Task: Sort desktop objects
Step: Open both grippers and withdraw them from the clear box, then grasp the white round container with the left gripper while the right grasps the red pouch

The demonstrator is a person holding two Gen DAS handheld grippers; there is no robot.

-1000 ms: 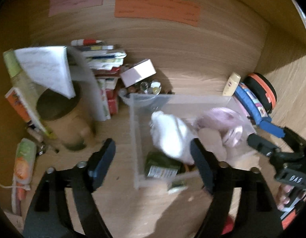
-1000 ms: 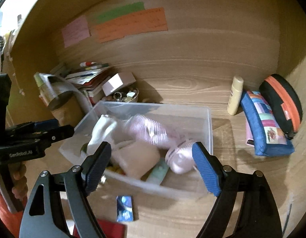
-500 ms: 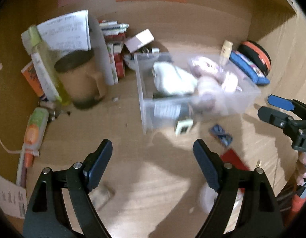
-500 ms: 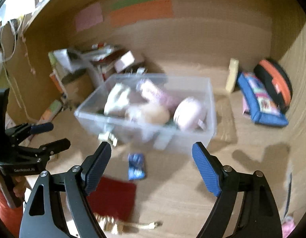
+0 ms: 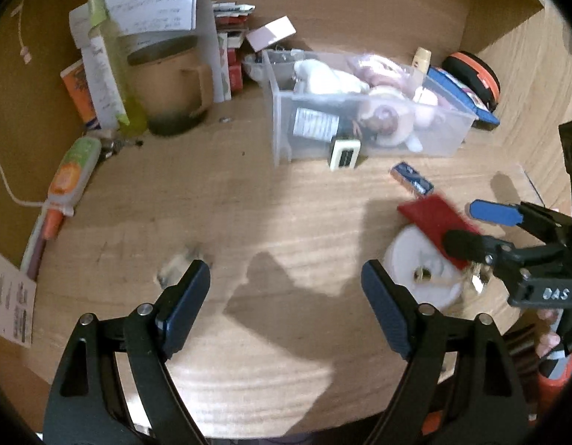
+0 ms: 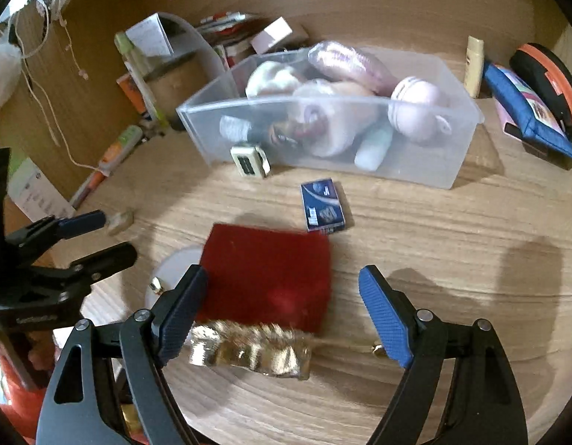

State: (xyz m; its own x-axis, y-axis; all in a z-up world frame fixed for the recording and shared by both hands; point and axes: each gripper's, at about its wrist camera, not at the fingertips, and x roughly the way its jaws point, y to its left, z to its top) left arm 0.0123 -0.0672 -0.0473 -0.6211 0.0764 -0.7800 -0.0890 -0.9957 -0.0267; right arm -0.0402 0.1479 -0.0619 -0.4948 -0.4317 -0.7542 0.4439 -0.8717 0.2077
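Observation:
A clear plastic bin (image 6: pixel 415 163) (image 5: pixel 286 126) full of soft toys and bottles stands at the back of the wooden desk. In front of it lie a small cream clock (image 6: pixel 249 162) (image 5: pixel 344 153), a blue card box (image 6: pixel 324 205) (image 5: pixel 412 182), a red pouch (image 6: pixel 267 274) (image 5: pixel 434 218) with a gold fringe (image 6: pixel 248 350), and a white disc (image 5: pixel 415 259). My right gripper (image 6: pixel 282 293) hangs open just over the red pouch. My left gripper (image 5: pixel 286 282) is open above bare desk, with a small blurred object (image 5: pixel 178 267) by its left finger.
A tan mug (image 5: pixel 171 81), papers and a book stack (image 5: pixel 230 48) crowd the back left. A glue tube (image 5: pixel 72 174) lies at the left. A blue pencil case (image 6: pixel 523 111), an orange-black case (image 6: pixel 549 78) and a cream tube (image 6: pixel 474 65) sit at the right, near the side wall.
Both grippers have pulled back from the bin and dropped toward the desk front. The red pouch, card box, clock and white disc have come into view. Both stayed open.

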